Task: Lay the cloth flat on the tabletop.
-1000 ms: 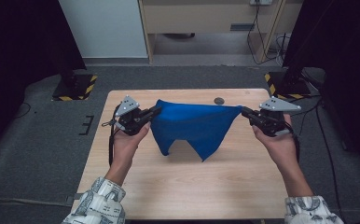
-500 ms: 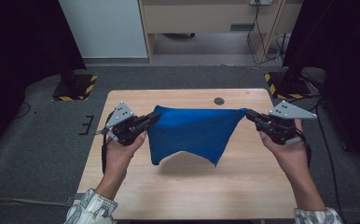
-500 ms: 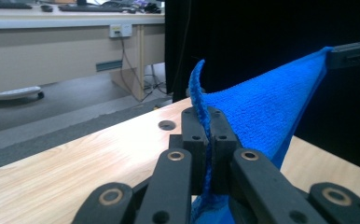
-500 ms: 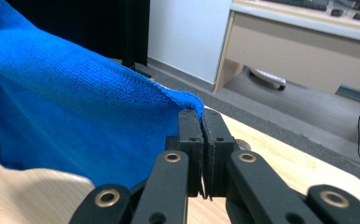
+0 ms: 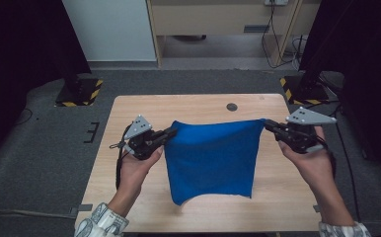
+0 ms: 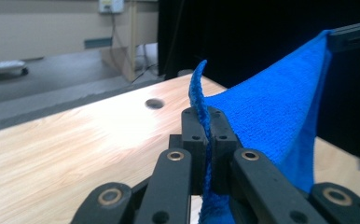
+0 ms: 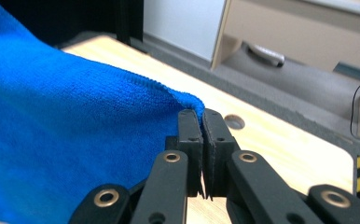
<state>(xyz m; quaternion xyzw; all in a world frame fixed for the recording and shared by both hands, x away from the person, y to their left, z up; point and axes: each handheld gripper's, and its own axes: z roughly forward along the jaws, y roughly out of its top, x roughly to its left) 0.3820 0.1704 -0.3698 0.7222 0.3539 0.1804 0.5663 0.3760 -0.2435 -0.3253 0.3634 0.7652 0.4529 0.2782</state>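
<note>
Above the wooden counter (image 5: 129, 197) a blue cloth (image 5: 210, 158) hangs stretched between two grippers, its top edge taut and level, its lower edge drooping toward the near side of the counter. At one upper corner the left gripper (image 5: 168, 134) has its jaws pressed together on the fabric; at the other, the right gripper (image 5: 267, 125) pinches the corner likewise. Beyond the cloth, a small round hole (image 5: 232, 106) sits in the counter.

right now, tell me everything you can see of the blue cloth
The blue cloth looks like soft, nubby microfibre, plain and one colour. It hangs spread out over the wooden table, its top edge pulled taut. The left tongs pinch one top corner, the right tongs the other. Its lower edge droops unevenly toward the tabletop.
</note>
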